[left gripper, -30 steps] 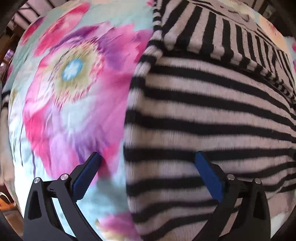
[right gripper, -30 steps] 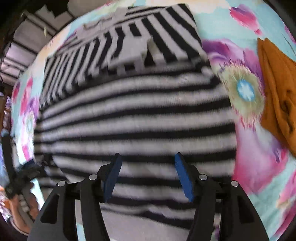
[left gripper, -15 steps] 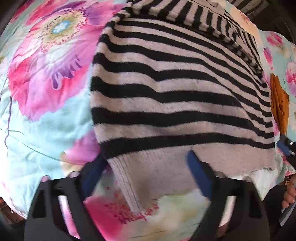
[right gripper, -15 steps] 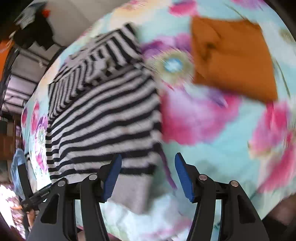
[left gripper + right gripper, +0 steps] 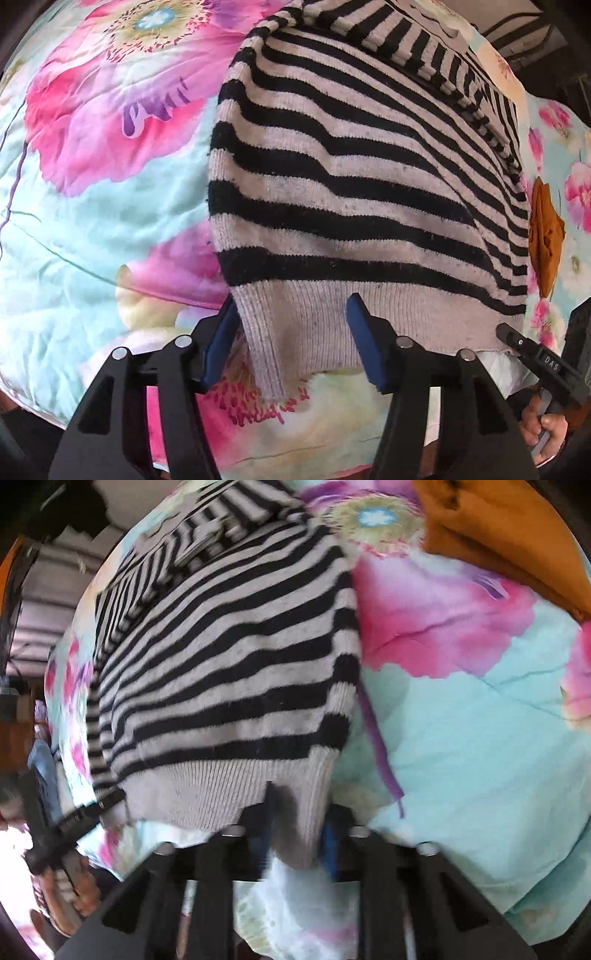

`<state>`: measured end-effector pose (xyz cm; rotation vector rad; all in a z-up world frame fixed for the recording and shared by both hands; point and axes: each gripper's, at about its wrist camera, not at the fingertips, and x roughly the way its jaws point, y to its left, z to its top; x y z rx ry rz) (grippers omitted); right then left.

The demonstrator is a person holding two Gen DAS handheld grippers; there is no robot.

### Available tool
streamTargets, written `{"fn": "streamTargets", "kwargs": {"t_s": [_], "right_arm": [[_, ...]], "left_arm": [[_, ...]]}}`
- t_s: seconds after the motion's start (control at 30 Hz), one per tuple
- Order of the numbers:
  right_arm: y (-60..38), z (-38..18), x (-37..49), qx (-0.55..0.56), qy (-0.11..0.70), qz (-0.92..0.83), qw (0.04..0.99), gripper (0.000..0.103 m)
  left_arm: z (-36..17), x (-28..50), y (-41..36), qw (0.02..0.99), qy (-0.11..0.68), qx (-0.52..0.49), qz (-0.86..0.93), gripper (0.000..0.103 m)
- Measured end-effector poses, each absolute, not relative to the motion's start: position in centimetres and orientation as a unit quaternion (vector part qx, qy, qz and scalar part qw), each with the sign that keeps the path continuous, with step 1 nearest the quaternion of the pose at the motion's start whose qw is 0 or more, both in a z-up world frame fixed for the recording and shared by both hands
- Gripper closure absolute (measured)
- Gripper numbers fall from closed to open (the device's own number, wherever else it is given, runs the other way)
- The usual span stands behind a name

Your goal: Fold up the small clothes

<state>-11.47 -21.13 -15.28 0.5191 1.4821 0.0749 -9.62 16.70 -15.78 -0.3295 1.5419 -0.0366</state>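
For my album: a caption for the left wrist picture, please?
Left gripper closing around the striped sweater's hem corner on a flowery quilt.

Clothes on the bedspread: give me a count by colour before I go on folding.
Black-and-grey striped sweater: 1
Orange-brown garment: 1
Total: 2 garments, both lying on the floral bedspread.

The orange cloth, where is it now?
The orange cloth lies on the flowery blanket, at the top right of the right wrist view, apart from the striped sweater.
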Motion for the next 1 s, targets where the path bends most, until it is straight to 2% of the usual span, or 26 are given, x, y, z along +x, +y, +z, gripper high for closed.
{"fn": "streamTargets", "kwargs": {"t_s": [0.03,0.1,0.13,0.23,0.37,0.4,0.47,0.53,0.57,0.6,0.63,0.67,0.7,0.73,0.77,1.0], "right_arm": [[-21.0,-14.9,-11.5,0.234,0.661,0.037,0.712,0.095],[-21.5,-13.1,-11.5,0.254,0.632,0.046,0.73,0.096],[-21.8,-12.5,-11.6,0.266,0.623,0.05,0.734,0.096],[-23.2,-11.1,-12.3,0.299,0.602,0.05,0.739,0.096],[-23.0,-14.5,-12.6,0.286,0.658,0.025,0.696,0.096],[-22.9,-15.1,-12.7,0.286,0.665,0.021,0.689,0.095],[-22.8,-14.8,-12.6,0.29,0.663,0.021,0.689,0.095],[-22.9,-14.6,-12.6,0.302,0.66,0.021,0.688,0.09],[-22.9,-14.8,-12.6,0.308,0.662,0.018,0.684,0.087],[-22.8,-15.0,-12.6,0.312,0.662,0.018,0.681,0.083],[-22.7,-15.0,-12.6,0.313,0.662,0.017,0.681,0.083],[-22.6,-14.9,-12.7,0.31,0.66,0.018,0.684,0.083],[-22.4,-14.6,-12.7,0.305,0.657,0.022,0.689,0.09],[-22.5,-14.2,-12.7,0.304,0.651,0.025,0.695,0.095],[-22.4,-13.9,-12.7,0.303,0.647,0.028,0.7,0.095],[-23.6,-12.1,-12.7,0.339,0.611,0.042,0.715,0.096]], "left_arm": [[-15.9,-9.4,16.2,0.707,0.692,-0.148,-0.015,0.049],[-15.4,-9.1,16.2,0.713,0.684,-0.151,-0.012,0.092],[-14.9,-8.9,16.6,0.714,0.679,-0.17,-0.019,0.095],[-13.3,-9.6,17.7,0.72,0.664,-0.203,-0.021,0.095],[-14.1,-10.8,19.9,0.697,0.679,-0.231,-0.006,0.092],[-15.0,-11.0,20.3,0.685,0.689,-0.237,0.005,0.085],[-16.0,-11.4,21.2,0.667,0.693,-0.274,0.016,0.08],[-15.9,-11.3,21.3,0.666,0.687,-0.29,0.006,0.059],[-15.8,-11.1,20.9,0.668,0.683,-0.295,-0.004,0.045],[-15.7,-11.0,20.4,0.672,0.684,-0.285,-0.005,0.044],[-15.7,-10.9,19.9,0.676,0.686,-0.267,-0.004,0.044],[-15.5,-10.7,19.2,0.681,0.689,-0.246,-0.004,0.05],[-15.4,-10.4,18.4,0.688,0.691,-0.222,0.0,0.072],[-15.3,-10.0,17.3,0.697,0.69,-0.195,0.003,0.084],[-15.1,-10.0,17.3,0.699,0.688,-0.194,-0.004,0.095],[-12.3,-10.1,18.0,0.724,0.658,-0.205,-0.006,0.096]]}}
